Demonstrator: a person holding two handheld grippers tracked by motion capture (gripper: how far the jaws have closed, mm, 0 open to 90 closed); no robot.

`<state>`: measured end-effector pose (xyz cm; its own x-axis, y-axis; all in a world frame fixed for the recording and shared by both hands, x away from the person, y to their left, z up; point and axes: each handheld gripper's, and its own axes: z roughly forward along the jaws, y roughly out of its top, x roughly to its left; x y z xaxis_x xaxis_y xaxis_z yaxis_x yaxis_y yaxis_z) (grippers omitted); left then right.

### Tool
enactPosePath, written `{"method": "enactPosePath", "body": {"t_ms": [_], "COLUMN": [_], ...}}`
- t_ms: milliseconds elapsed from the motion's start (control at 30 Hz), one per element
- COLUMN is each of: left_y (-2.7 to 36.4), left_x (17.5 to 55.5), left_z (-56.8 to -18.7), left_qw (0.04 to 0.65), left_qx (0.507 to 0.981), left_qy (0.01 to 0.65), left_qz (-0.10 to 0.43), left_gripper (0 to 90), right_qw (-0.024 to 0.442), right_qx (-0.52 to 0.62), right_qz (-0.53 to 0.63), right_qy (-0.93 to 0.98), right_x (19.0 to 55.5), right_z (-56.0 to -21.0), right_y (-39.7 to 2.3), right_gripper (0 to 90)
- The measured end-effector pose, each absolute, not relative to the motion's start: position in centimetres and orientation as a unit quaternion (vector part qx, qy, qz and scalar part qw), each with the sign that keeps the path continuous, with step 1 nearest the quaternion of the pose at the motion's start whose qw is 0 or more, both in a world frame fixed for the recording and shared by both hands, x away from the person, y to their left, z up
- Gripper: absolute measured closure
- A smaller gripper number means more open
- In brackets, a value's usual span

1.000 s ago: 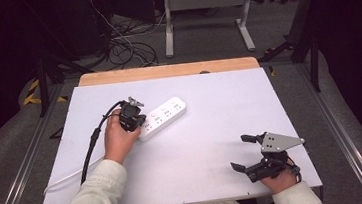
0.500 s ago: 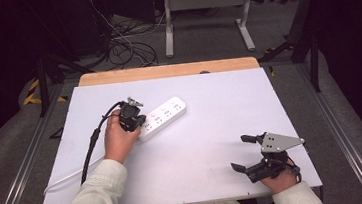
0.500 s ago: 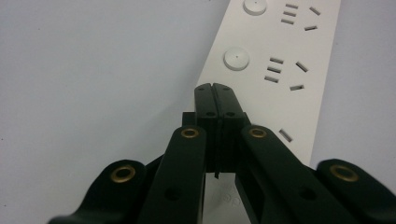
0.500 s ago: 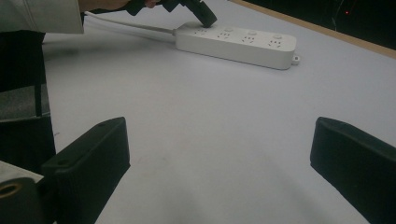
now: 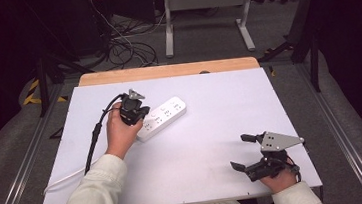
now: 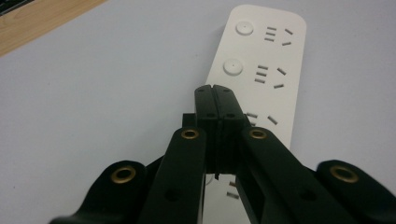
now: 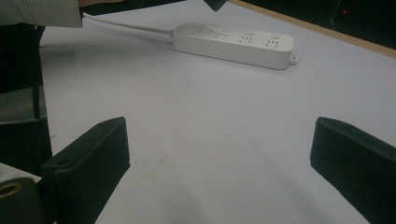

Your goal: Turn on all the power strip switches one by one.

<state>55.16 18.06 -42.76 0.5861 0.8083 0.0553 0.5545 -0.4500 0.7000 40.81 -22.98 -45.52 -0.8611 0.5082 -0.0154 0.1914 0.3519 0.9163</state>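
Note:
A white power strip [image 5: 165,114] lies slantwise on the white table top [image 5: 219,98], left of centre. My left gripper [image 5: 143,115] is held in a hand over the strip's near end. In the left gripper view its jaws are pressed together, tips [image 6: 215,91] down over the strip's face [image 6: 268,56] beside a row of round buttons and sockets; contact with the strip cannot be told. My right gripper [image 5: 238,151] rests near the table's front right corner, jaws spread wide with nothing between them. It looks across bare table [image 7: 219,140] toward the strip [image 7: 233,42].
The strip's white cord [image 5: 66,179] runs off toward the front left edge. A black cable [image 5: 94,135] trails from the left gripper. A wooden strip [image 5: 166,72] borders the far edge. Beyond it on the floor are loose cables [image 5: 128,47] and a metal stand [image 5: 206,24].

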Motion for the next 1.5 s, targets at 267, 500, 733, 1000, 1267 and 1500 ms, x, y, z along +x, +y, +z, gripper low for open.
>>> {"method": "enactPosePath", "body": {"t_ms": [267, 500, 733, 1000, 1267, 1500], "left_y": [17.1, 16.8, 16.9, 16.7, 16.6, 16.5], "left_x": [56.4, 57.0, 57.2, 57.3, 57.3, 57.3], "left_z": [-43.7, -44.2, -44.6, -44.9, -45.0, -44.9], "left_qw": [0.323, 0.312, 0.311, 0.313, 0.315, 0.305], "left_qx": [0.836, 0.842, 0.842, 0.842, 0.838, 0.838], "left_qy": [0.406, 0.406, 0.408, 0.407, 0.414, 0.422], "left_qz": [0.177, 0.172, 0.168, 0.165, 0.163, 0.163], "left_gripper": [90.0, 89.9, 89.9, 90.0, 90.0, 90.0], "right_qw": [0.157, 0.159, 0.161, 0.162, 0.164, 0.163], "right_qx": [0.219, 0.223, 0.224, 0.223, 0.223, 0.222], "right_qz": [0.521, 0.520, 0.518, 0.518, 0.519, 0.520], "right_qy": [0.810, 0.809, 0.810, 0.810, 0.808, 0.809], "right_x": [40.6, 40.6, 40.6, 40.5, 40.4, 40.4], "right_z": [-45.6, -45.7, -45.7, -45.7, -45.6, -45.6], "right_y": [-23.2, -23.4, -23.5, -23.5, -23.7, -23.7], "right_gripper": [5.0, 5.0, 5.0, 5.0, 5.0, 5.0]}}
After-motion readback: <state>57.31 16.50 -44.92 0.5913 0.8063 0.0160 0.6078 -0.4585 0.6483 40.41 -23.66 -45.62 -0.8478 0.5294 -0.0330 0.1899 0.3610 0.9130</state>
